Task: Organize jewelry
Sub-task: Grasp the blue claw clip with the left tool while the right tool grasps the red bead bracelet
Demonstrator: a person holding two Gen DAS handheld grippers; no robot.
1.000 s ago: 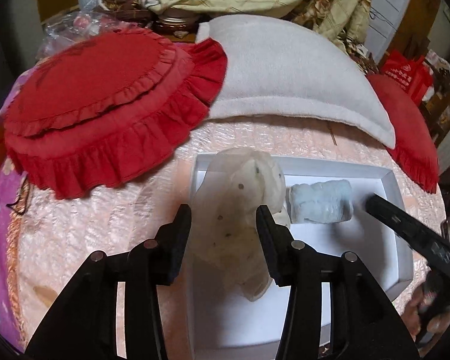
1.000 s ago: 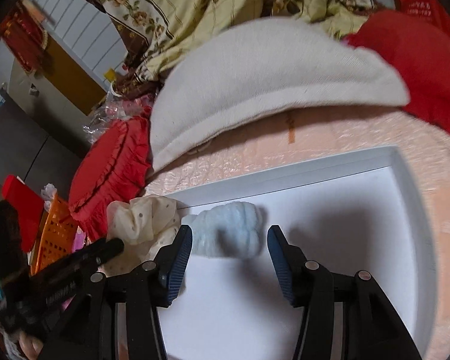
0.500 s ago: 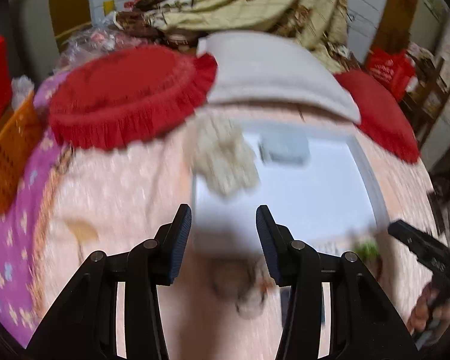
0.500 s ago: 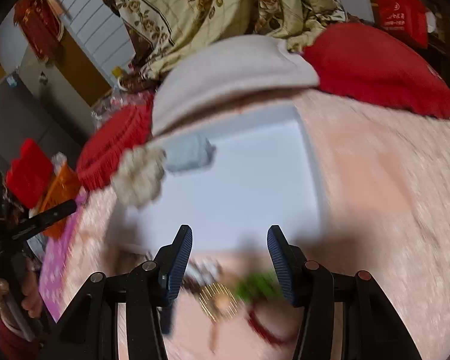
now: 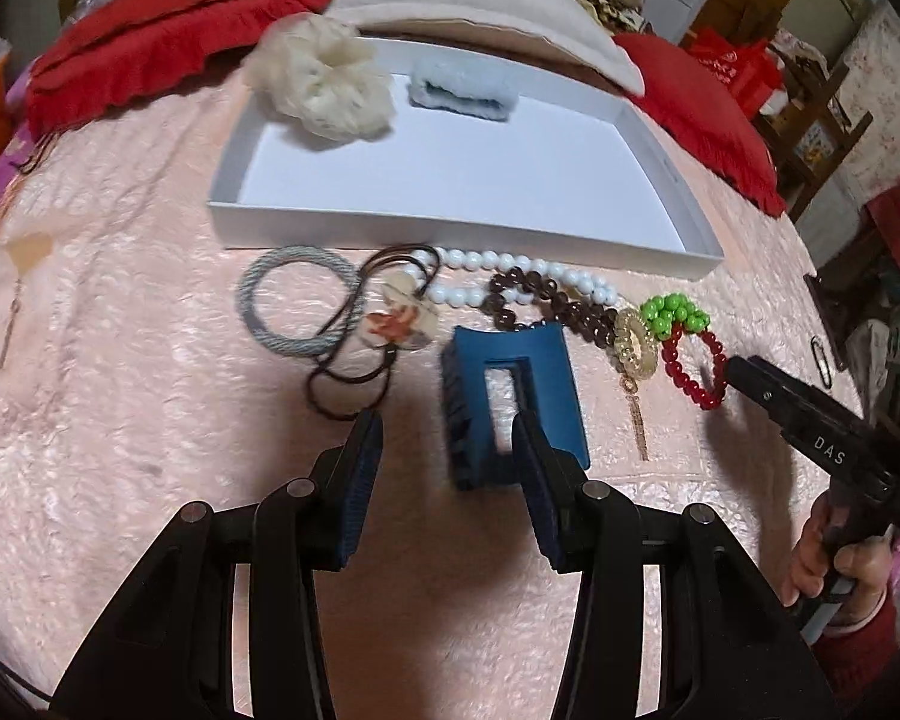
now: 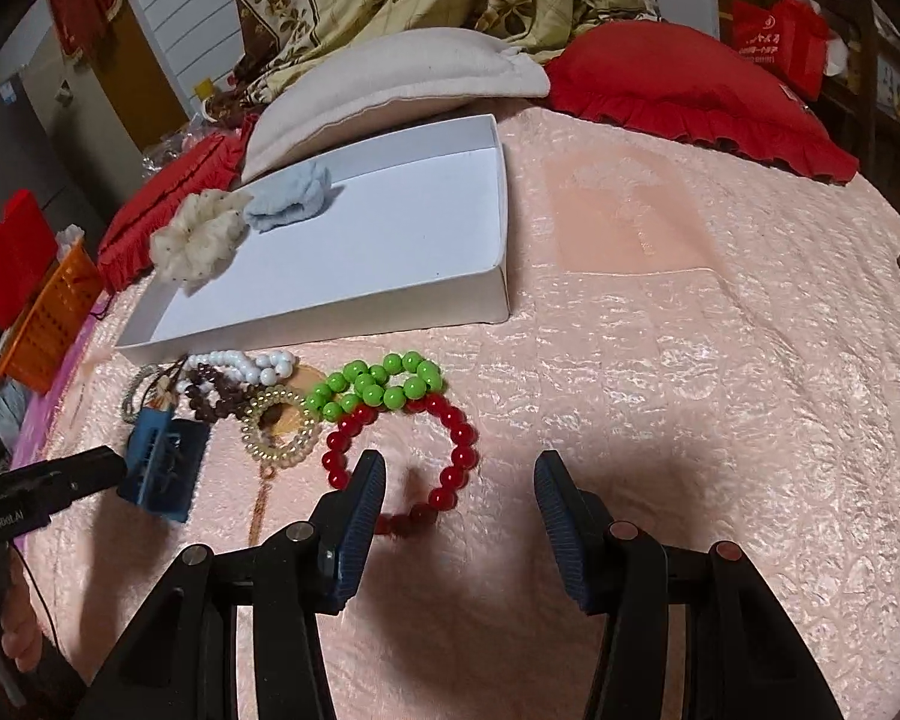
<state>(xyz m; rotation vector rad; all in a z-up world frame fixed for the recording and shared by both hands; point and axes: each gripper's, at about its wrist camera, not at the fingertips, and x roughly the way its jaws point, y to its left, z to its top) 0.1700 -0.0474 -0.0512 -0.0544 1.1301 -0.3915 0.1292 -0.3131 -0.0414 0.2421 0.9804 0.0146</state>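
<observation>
1. Since a second ago both grippers have pulled back from the white tray (image 5: 450, 228) to the row of jewelry lying in front of it; the cream scrunchie (image 5: 324, 84) and pale blue scrunchie (image 5: 462, 90) now sit alone at the tray's far end.
2. The bed (image 6: 660, 360) is covered in a pink, crinkled, shiny quilt; two red frilled cushions and one off-white pillow (image 6: 390, 78) lie behind the tray.
3. The tray is a shallow rectangular cardboard box, smooth inside.
4. One blue rectangular claw clip (image 5: 510, 402), with a slot through its back, lies nearest the left gripper.
5. Four bead strings: one white bead strand (image 5: 546, 276), one brown bead bracelet (image 5: 546, 300), one green bead bracelet (image 6: 378, 390), one red bead bracelet (image 6: 450, 456), all round and glossy; green and red touch.
6. One grey woven hair tie (image 5: 294, 306), one gold coil hair tie (image 6: 282, 426), one dark cord necklace with a pale pendant (image 5: 402, 318).
7. The left gripper (image 5: 447, 450) tilts steeply down, its fingers half apart and empty, the right one over the clip's edge.
8. The right gripper (image 6: 459, 492) tilts down likewise, fingers half apart, empty, over the red bracelet's near arc.
</observation>
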